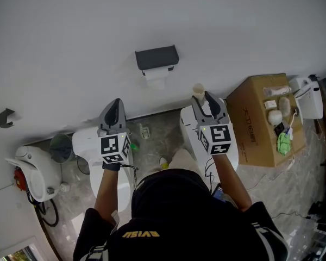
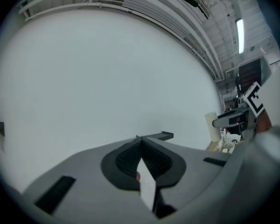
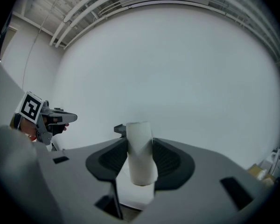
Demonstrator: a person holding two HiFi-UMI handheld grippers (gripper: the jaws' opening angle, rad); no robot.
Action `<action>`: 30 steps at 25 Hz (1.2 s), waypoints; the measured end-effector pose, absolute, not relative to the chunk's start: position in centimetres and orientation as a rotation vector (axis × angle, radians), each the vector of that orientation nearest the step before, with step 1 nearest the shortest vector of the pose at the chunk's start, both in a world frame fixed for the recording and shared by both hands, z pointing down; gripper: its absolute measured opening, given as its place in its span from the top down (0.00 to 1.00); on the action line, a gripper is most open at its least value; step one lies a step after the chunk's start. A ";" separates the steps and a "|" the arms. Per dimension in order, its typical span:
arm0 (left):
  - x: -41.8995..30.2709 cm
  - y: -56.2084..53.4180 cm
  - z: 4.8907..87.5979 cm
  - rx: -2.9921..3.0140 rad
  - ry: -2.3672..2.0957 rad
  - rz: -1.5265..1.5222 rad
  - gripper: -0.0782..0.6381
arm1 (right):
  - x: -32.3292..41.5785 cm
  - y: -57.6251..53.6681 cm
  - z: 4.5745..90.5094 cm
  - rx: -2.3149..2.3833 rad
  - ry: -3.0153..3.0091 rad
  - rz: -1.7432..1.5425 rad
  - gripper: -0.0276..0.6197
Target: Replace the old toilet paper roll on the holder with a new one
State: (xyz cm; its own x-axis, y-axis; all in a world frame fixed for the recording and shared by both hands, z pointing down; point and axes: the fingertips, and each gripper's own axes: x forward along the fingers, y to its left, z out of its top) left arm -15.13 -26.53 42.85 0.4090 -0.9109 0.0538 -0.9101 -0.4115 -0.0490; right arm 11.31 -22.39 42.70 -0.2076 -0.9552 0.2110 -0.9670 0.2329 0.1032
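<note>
Tongs on the right (image 3: 140,143) pinch a bare toilet-roll core (image 3: 140,153) across its middle. The pale tube stands upright between the ribbed dark pads, and its top end pokes above the tips. In the head view the core sticks up from the right tongs, which reach out toward the white wall (image 1: 70,48). It is below and to the right of the holder and apart from it.

The left tongs (image 2: 141,141) are pressed together with nothing between the pads. They reach toward the wall too, below and to the left of the holder and well apart from the right pair.

The dark toilet paper holder (image 1: 157,57) is fixed to the wall between and above the two pairs of tongs. White paper (image 1: 156,75) shows just beneath its cover. Whether that is a full roll cannot be told.

A small dark hook (image 1: 5,117) sits near the left edge of the wall. On the floor (image 1: 157,140) at the foot of the wall, to the left, stand a grey bin (image 1: 60,147) and a white appliance (image 1: 32,170) with a red part. To the right a cardboard box (image 1: 250,107) stands on the floor against the wall. A few pale rounded items (image 1: 284,106) lie along the right edge of its top, too small to name, with something green (image 1: 283,143) at its near right corner.
</note>
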 end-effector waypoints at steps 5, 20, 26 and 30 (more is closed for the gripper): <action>-15.2 -26.7 42.4 -2.618 1.713 -0.089 0.88 | 10.9 -22.6 42.6 1.794 -2.283 0.061 0.70; -15.2 -26.8 43.2 -2.644 1.706 -0.111 0.88 | 11.2 -22.9 42.2 1.801 -2.272 0.040 0.70; -15.1 -26.8 43.4 -2.654 1.702 -0.113 0.88 | 11.1 -23.0 42.2 1.801 -2.273 0.040 0.70; -15.1 -26.9 43.5 -2.656 1.701 -0.121 0.88 | 11.2 -23.1 42.2 1.801 -2.272 0.042 0.70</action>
